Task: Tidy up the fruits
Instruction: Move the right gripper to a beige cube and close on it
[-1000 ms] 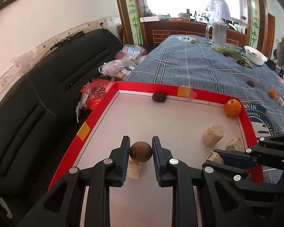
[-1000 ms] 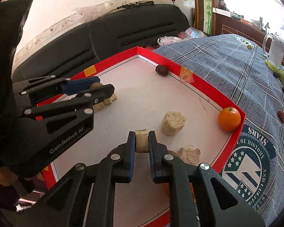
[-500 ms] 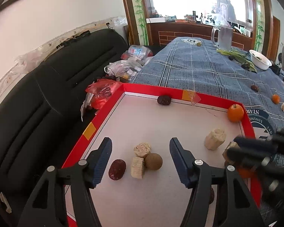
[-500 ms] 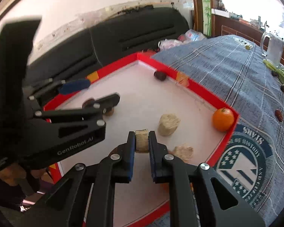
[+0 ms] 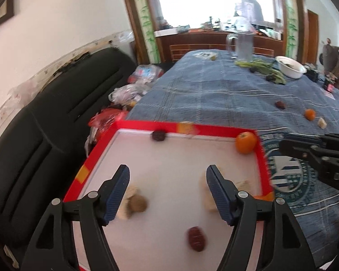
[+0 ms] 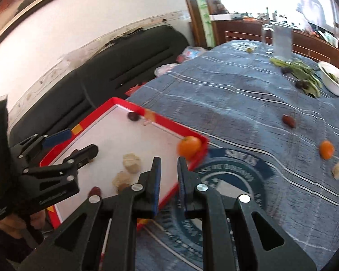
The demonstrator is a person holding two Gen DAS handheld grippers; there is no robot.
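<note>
Between placements: left gripper point(image 5: 167, 192) jaws opening, empty, over the red-rimmed white tray point(image 5: 147, 125); right gripper point(image 6: 168, 176) jaws narrow, empty. Next, probably the loose orange tangerine point(image 6: 326, 149) on the desk, right of frame.

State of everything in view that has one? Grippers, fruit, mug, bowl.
left gripper: jaws opening, nothing between them
right gripper: shut, nothing seen between its fingers
round brown fruit: free, lying in the red tray
red date: free, in the tray
orange: in the tray's far right corner
second orange: loose on the cloth, outside the tray
glass mug: upright
white bowl: upright
</note>
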